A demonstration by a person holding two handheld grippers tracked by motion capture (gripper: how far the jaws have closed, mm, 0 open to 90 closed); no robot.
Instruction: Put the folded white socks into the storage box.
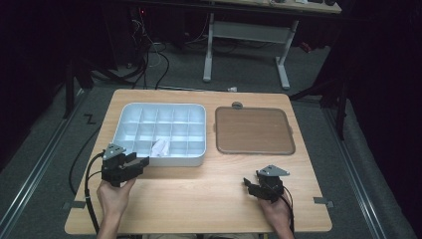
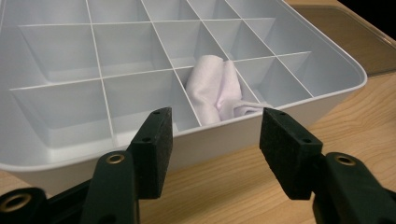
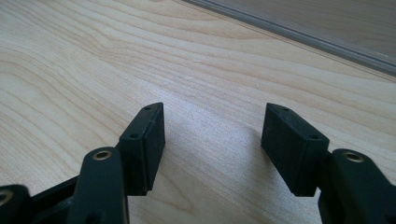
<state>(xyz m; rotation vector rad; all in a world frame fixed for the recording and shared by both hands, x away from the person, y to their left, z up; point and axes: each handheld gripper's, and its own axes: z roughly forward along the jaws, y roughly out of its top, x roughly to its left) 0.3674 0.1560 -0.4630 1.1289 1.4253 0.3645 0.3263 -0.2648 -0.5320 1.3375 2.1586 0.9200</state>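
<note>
White plastic formed the divided organizer tray [image 1: 130, 110] at the left of the wooden table [image 1: 199, 194], and a rolled pale cloth [image 1: 160, 148] was seen lying in one compartment of the tray's near row, roughly at its middle. Just short of the tray's near left corner the left gripper [image 1: 141, 162] was held released, nothing between its jaws and the cloth untouched. To the right of the tray a flat brown lid [image 1: 253, 130] was laid on the table, apart from it. Further right and nearer the person, the right gripper [image 1: 247, 183] was held low over bare wood, likewise released and empty.

The work was judged to be at an early or a finished stage of one placement: a single cloth was stowed, every other compartment visible was empty, and the lid was not yet fitted.

In the left gripper view the cloth [image 2: 215, 88] was shown as a loosely folded roll leaning against a divider, just beyond the tray's near wall [image 2: 224, 140], detail lost from above. In the right gripper view the lid's edge [image 3: 299, 32] was seen well ahead of the spread jaws.
</note>
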